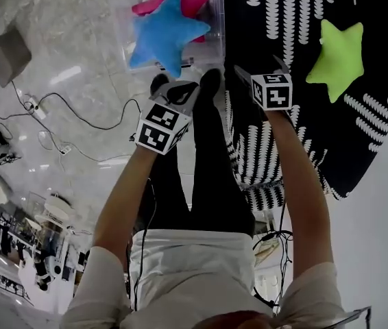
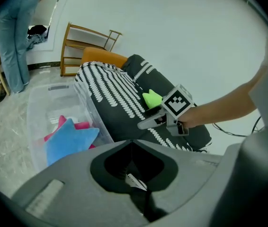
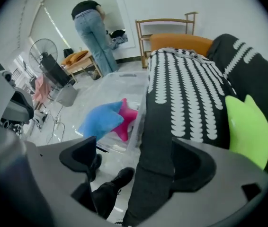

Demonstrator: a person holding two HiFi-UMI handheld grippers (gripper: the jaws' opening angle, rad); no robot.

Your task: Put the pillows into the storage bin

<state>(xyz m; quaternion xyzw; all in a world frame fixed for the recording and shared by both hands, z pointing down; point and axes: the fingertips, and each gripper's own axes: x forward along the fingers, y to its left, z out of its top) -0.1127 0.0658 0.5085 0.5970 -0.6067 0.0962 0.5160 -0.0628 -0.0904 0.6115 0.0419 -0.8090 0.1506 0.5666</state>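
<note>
A clear storage bin (image 1: 216, 45) stands on the floor ahead of my feet and holds a blue star pillow (image 1: 166, 34) lying on top of a pink star pillow (image 1: 184, 0). A green star pillow (image 1: 338, 57) lies on the black-and-white patterned sofa (image 1: 276, 19) to the right. My left gripper (image 1: 179, 86) hovers just short of the bin, shut with nothing in it. My right gripper (image 1: 259, 68) is open over the sofa's edge, well left of the green pillow (image 3: 247, 129). The left gripper view shows the bin (image 2: 53, 98), the blue pillow (image 2: 67, 140) and the right gripper (image 2: 149, 121).
A person in jeans (image 3: 93, 37) stands at the far side of the room beside a wooden rack (image 3: 167, 30) and a fan (image 3: 41, 51). Cables (image 1: 77, 115) trail over the floor left of the bin. An orange cushion (image 2: 103, 58) sits at the sofa's end.
</note>
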